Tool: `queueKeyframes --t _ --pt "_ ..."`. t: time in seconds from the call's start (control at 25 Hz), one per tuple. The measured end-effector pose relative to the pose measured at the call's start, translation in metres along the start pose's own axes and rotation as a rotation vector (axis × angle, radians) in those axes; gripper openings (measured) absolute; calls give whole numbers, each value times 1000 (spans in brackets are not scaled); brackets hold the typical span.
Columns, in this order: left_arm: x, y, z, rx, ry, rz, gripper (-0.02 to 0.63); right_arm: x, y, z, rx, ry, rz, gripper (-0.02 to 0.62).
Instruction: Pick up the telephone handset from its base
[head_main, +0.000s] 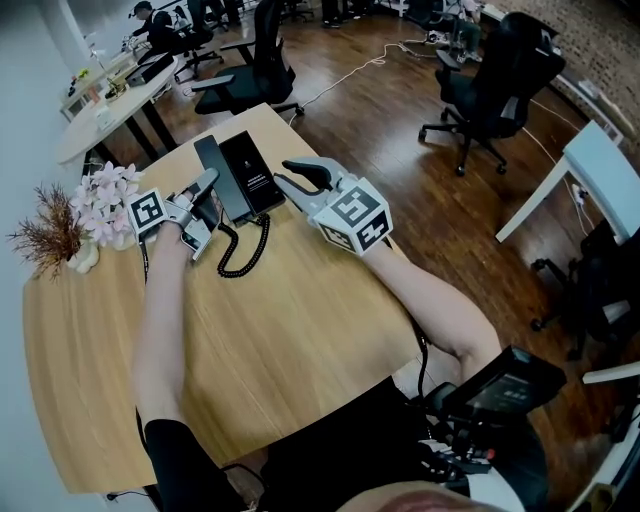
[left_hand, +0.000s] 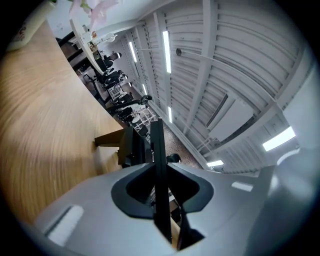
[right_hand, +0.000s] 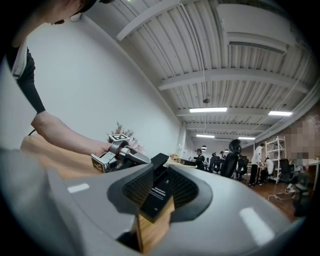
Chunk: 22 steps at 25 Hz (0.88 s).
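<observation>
A black telephone base (head_main: 258, 172) lies near the far edge of the wooden table (head_main: 300, 350). The long black handset (head_main: 211, 160) lies along the base's left side. My left gripper (head_main: 204, 190) is at the handset's near end. In the left gripper view the handset (left_hand: 158, 145) stands edge-on between the jaws of my left gripper (left_hand: 159, 172), which are shut on it. My right gripper (head_main: 298, 180) is at the base's right side. In the right gripper view the base (right_hand: 158, 195) fills the narrow gap of my right gripper (right_hand: 160, 175). The left gripper (right_hand: 117, 152) also shows there.
A coiled black cord (head_main: 245, 250) runs from the phone towards me. Pink flowers (head_main: 105, 195) and dried twigs (head_main: 45, 235) stand at the table's left. Black office chairs (head_main: 250, 75) (head_main: 495, 90) stand beyond the table on the wood floor, and a white table (head_main: 605, 165) is at the right.
</observation>
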<state>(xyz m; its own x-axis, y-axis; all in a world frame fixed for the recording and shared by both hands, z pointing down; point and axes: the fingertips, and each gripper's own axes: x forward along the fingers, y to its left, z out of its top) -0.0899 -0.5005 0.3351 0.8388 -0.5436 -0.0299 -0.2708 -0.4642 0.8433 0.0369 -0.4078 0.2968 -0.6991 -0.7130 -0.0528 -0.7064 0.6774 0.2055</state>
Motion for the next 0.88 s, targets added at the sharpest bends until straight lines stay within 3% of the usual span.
queueKeyframes --t 0.28,0.68,0.88 --pt "-20 -52 2 -10 -110 -170 80 -2 2 -4 -5 7 10 86" --pt "-69 -154 -40 91 -110 -332 80 -13 -7 11 32 -24 -31 86" --pt "-90 -198 -70 87 -104 -415 80 -23 -9 36 86 -57 -61 86"
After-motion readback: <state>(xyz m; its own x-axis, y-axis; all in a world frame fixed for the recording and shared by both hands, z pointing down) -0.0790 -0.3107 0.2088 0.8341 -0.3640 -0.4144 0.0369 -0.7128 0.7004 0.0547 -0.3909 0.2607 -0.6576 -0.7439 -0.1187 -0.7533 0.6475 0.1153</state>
